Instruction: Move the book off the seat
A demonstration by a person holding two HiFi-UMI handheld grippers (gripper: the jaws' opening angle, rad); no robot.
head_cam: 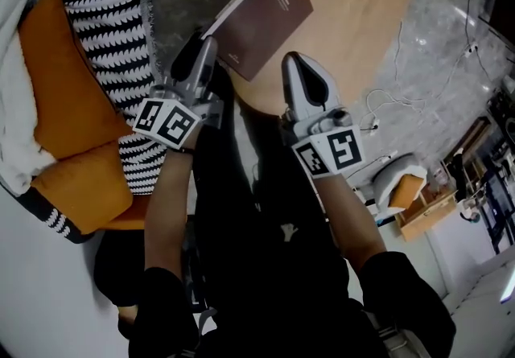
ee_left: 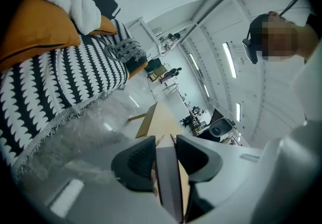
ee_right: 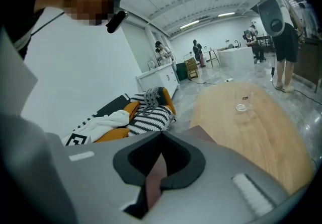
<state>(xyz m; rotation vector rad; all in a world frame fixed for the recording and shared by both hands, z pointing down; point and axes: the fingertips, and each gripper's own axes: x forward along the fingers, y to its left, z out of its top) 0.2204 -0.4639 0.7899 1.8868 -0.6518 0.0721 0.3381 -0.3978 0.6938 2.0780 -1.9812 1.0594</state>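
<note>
Firmly clamped at its near corner by the left gripper (head_cam: 209, 43), the book (head_cam: 269, 14) points away over the wooden table (head_cam: 354, 14), right of the seat (head_cam: 105, 34).

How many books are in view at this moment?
1. The thin maroon-brown book is held above the edge of the light wooden table, clamped by the left tongs and the right tongs. No other book shows; the orange cushions could hide one.
</note>
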